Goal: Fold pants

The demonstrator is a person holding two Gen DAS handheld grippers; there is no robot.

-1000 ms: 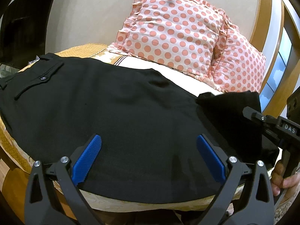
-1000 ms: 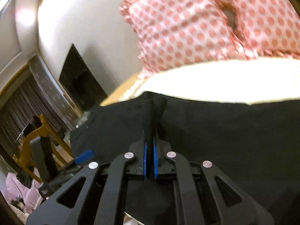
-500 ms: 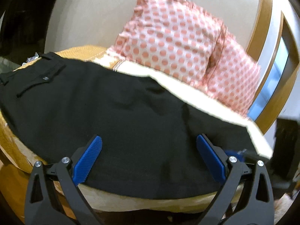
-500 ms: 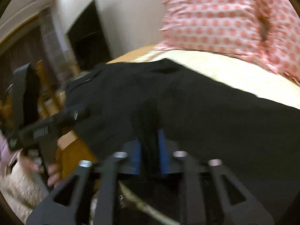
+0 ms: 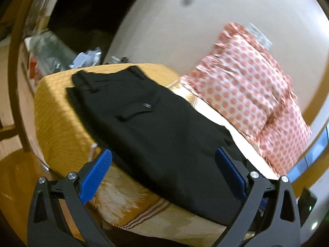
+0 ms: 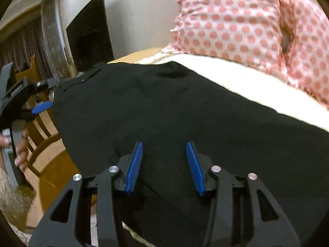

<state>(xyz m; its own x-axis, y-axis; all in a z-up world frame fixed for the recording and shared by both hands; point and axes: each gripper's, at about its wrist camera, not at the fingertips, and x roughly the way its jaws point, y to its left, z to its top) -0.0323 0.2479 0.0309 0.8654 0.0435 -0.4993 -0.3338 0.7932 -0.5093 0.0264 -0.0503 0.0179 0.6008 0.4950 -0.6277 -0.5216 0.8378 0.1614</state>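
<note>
Your black pants [image 5: 164, 135] lie flat across the yellow bedspread [image 5: 55, 111], folded into one long dark band that runs from the waistband at the far left to the near right edge of the bed. In the left wrist view you can see the back pocket flap with its button [image 5: 146, 105] facing up, and the waistband end sits near the far left corner of the bedspread.

Your left gripper [image 5: 164, 175] hangs just above the near part of the pants with its jaws spread wide and nothing between the blue pads [image 5: 96, 176]. Your right gripper [image 6: 164, 164] sits low over the black cloth, jaws parted as well, the fabric lying loose below its blue pads [image 6: 134, 166] rather than pinched between them.

Beyond the pants, a strip of cream sheet [image 6: 242, 82] shows, and against it lean two pink polka-dot pillows [image 5: 242, 82] on the far right. From the right wrist view your left hand [image 6: 19, 154] is at the left edge, with a wooden chair [image 6: 39, 123] behind it.
</note>
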